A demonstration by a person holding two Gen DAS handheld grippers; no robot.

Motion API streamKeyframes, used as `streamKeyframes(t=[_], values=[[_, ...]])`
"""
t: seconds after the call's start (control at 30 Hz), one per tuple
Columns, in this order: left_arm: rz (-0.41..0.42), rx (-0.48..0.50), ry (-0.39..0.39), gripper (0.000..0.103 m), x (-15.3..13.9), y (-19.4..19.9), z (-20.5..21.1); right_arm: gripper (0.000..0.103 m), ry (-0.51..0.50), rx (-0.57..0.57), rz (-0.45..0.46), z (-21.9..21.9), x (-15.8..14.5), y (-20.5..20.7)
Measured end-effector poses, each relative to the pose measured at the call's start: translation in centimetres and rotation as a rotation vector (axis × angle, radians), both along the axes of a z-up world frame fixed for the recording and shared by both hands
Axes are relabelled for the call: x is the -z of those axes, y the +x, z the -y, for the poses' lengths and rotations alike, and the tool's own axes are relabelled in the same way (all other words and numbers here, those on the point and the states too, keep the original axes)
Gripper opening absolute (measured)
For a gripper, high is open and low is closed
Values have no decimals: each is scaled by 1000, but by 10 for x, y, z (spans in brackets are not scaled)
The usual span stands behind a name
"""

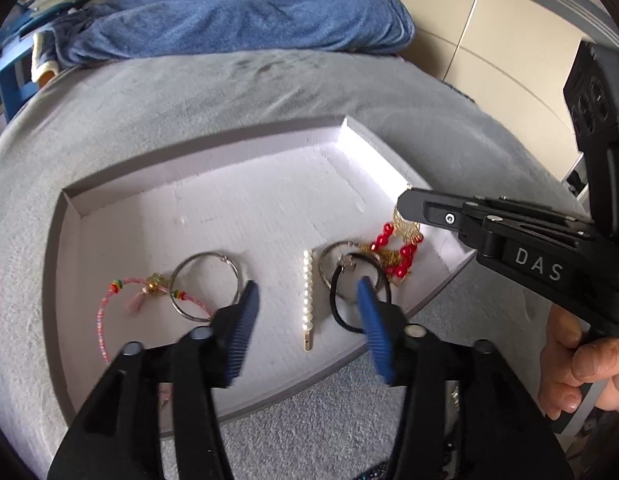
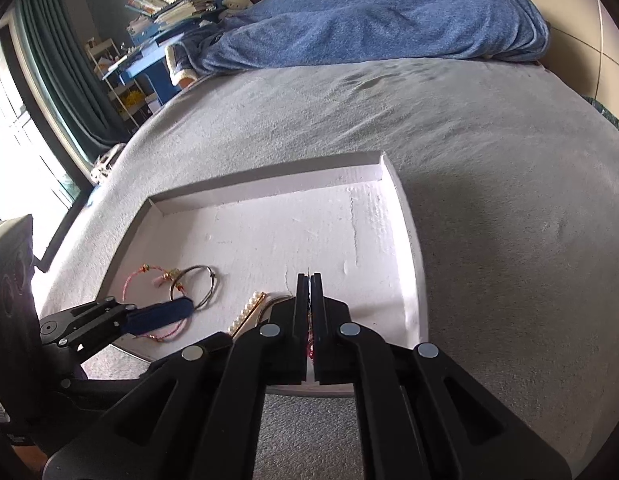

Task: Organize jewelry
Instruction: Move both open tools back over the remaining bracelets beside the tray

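Left wrist: ribbed blue fingers (image 1: 245,320) apart; round metal ring (image 1: 207,286).

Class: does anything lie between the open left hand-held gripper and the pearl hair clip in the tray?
Nothing visible does. The left hand-held gripper hangs open over the pearl hair clip, which lies alone on the white tray floor between a metal ring and a black hair tie.

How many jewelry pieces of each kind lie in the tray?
Metal rings: 2
Pink cord bracelet: 1
Pearl hair clip: 1
Black hair tie: 1
Red bead and gold piece: 1
Total: 6
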State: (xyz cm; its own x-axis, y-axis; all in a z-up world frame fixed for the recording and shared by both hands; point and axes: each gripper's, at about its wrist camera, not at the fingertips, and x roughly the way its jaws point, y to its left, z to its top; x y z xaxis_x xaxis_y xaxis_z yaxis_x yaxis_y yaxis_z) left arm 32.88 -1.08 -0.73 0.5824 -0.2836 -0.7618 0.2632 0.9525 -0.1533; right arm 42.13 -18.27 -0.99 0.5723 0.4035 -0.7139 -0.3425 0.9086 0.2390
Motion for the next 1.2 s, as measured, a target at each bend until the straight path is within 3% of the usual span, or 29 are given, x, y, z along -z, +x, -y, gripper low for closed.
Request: streamKeyframes(t=[0.1,0.2,0.5,0.67,0.8,1.03,1.2], values=[[20,-10,-4,67,-7,-2,-2,4,36,7,-6,6,-4,0],[34,-22,-9,70,-13,-3,-5,12,63,26,10,14,-11,0],[71,-90,-56,71,-31,-10,-33,12,62,54,23,33,-18,-5],[84,-82,-43,72,-35,-23,-35,13,40,47,30,38,-20,-15],[96,-67,-25,74,-39,-35,-33,22,35,54,35,44,-23,-24],[106,-57,7,77,-41,-59,-33,25,24,38,36,49,-27,-46],[99,-78,-11,77,-41,-73,-42,32,27,45,39,53,-30,-58]])
